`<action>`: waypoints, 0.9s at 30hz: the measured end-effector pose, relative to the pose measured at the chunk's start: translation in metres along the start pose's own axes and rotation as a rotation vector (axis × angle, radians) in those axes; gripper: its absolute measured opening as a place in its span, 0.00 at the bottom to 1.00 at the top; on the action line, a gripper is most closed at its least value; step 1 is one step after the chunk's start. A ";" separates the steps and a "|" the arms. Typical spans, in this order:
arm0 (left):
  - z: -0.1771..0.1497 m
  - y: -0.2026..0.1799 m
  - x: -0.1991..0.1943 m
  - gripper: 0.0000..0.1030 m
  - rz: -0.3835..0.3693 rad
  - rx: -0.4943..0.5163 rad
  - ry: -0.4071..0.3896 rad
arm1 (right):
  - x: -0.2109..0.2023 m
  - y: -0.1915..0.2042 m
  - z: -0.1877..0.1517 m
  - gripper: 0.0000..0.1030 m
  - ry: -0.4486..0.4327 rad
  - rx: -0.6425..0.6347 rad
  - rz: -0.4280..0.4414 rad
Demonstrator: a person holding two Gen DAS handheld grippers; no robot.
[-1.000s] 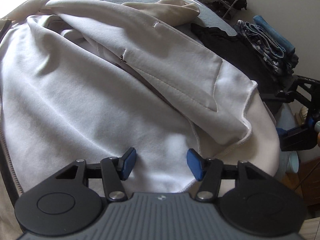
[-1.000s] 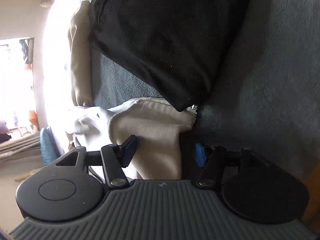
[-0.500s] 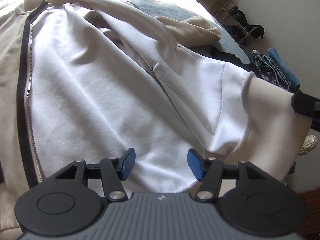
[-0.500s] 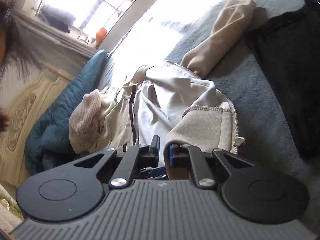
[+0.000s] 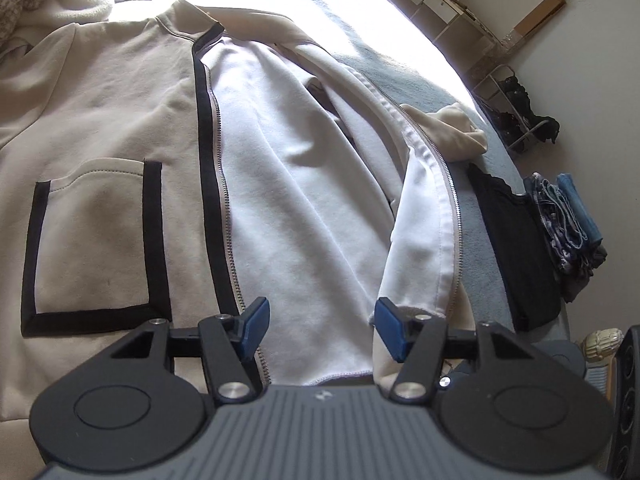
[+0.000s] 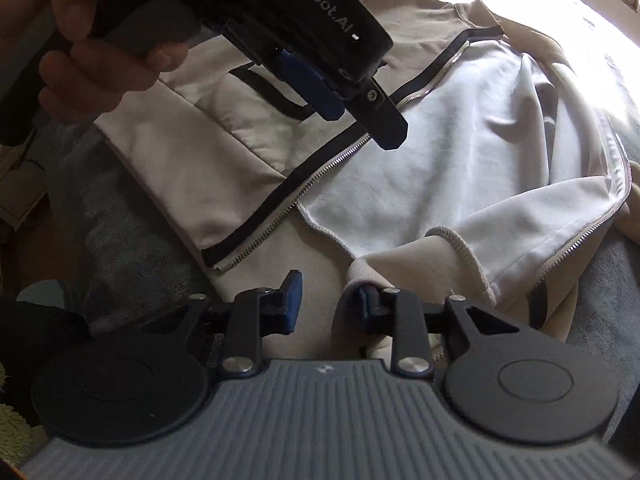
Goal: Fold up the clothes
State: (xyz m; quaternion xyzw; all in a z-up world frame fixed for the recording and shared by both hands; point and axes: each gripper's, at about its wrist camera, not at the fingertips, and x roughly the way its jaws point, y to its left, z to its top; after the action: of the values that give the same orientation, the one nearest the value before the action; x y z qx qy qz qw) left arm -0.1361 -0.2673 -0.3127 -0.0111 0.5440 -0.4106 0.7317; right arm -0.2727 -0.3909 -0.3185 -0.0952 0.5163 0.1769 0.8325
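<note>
Spreading step: the jacket (image 5: 120, 128) lies unzipped on the bed under both claws. Left claw (image 5: 318, 326) hovers wide, empty. Right claw (image 6: 326, 306) is opening, hem draped over its right finger. Next, I'd say: close that flap.

both wrist views look steeply down, close over the jacket (image 5: 304, 208); both share its zip (image 6: 320, 172) and white lining.

Each handheld gripper has a grey ribbed body, 2 round black discs, black linkage arms with silver screws and blue-padded fingers (image 5: 253, 325). The left gripper (image 6: 340, 92), gripped by a bare hand (image 6: 84, 52), carries white lettering ending "Robot.AI".
</note>
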 end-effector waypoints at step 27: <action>0.000 -0.108 0.081 0.41 0.042 0.282 0.114 | -0.076 -0.208 -0.073 0.51 -0.343 1.009 -0.096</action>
State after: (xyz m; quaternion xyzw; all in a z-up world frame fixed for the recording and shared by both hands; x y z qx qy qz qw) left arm -0.1937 -0.3889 -0.3262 0.1267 0.5215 -0.4674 0.7025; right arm -0.2822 -0.6217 -0.2889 0.3238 0.3889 -0.1185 0.8543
